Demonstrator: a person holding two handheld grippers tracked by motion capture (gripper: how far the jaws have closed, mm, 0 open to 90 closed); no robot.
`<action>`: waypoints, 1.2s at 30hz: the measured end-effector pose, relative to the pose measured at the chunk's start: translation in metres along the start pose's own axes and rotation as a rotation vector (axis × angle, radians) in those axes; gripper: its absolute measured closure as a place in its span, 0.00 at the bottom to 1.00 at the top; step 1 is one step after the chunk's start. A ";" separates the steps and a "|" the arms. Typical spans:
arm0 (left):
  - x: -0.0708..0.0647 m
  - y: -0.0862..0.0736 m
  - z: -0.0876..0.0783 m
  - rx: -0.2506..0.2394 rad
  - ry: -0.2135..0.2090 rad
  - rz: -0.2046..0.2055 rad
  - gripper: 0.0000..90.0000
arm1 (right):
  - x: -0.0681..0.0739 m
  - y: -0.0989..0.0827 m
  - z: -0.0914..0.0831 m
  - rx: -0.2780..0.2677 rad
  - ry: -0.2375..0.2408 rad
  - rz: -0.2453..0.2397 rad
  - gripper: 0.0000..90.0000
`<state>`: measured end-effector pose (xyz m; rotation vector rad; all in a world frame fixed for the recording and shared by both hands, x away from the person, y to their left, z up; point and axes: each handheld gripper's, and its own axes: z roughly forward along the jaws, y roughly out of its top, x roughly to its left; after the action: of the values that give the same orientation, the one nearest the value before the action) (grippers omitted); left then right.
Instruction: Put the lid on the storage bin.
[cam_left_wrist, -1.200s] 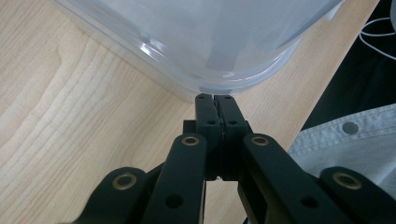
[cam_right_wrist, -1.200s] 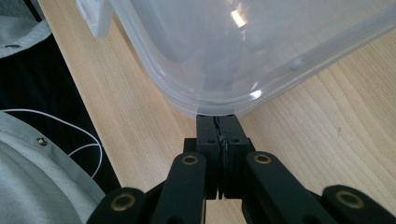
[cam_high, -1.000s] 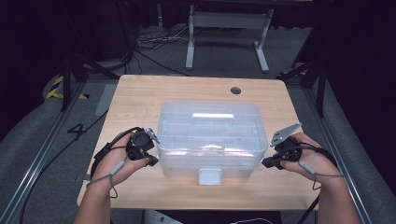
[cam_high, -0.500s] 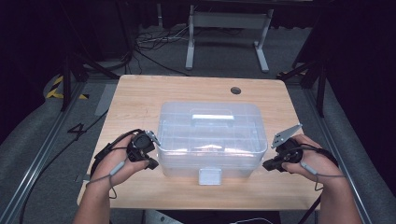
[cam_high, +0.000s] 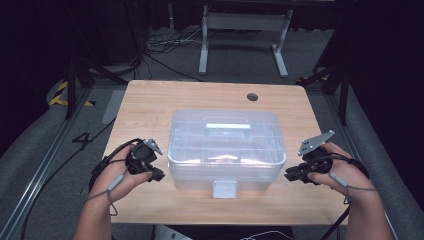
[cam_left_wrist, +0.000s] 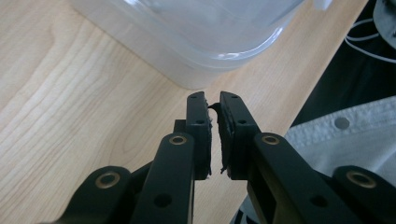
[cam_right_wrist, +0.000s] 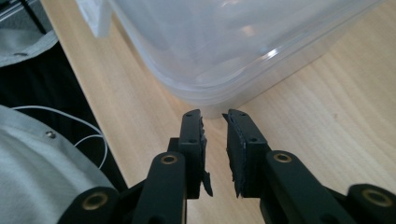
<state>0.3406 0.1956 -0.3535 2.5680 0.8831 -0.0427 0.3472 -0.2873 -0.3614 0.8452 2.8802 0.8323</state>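
A clear plastic box (cam_high: 225, 145) with a lid handle (cam_high: 227, 125) and a white front latch (cam_high: 224, 189) sits in the middle of the wooden table (cam_high: 150, 105). My left gripper (cam_high: 159, 175) lies at the box's front left corner, pointing at it. Its jaws have just been opening and stand a narrow gap apart with nothing between them (cam_left_wrist: 212, 100), just short of the box wall (cam_left_wrist: 196, 37). My right gripper (cam_high: 289, 176) points at the front right corner. Its jaws have also just been opening, a little wider, and hold nothing (cam_right_wrist: 215, 116), near the box (cam_right_wrist: 224, 42).
A round cable hole (cam_high: 252, 96) sits in the table's far right part. Behind the table stand a metal frame (cam_high: 242, 30) and loose cables (cam_high: 165, 45) on the floor. Grey cloth (cam_left_wrist: 345, 135) lies past the table's near edge.
Both hands have kept their places beside the box; the high view is too small to show the jaws parting.
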 end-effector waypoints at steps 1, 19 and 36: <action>0.001 -0.003 -0.002 -0.016 0.004 -0.014 0.93 | -0.001 -0.001 -0.002 -0.015 -0.007 0.009 0.84; 0.038 -0.023 -0.006 -0.239 0.111 -0.172 0.81 | -0.035 -0.014 -0.017 -0.245 -0.158 0.138 0.71; 0.078 -0.037 0.027 -0.289 0.134 -0.267 0.76 | -0.090 -0.042 0.013 -0.333 -0.286 0.217 0.54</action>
<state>0.3837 0.2568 -0.4048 2.1931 1.1838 0.1687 0.4052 -0.3564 -0.4047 1.1377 2.3482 1.0706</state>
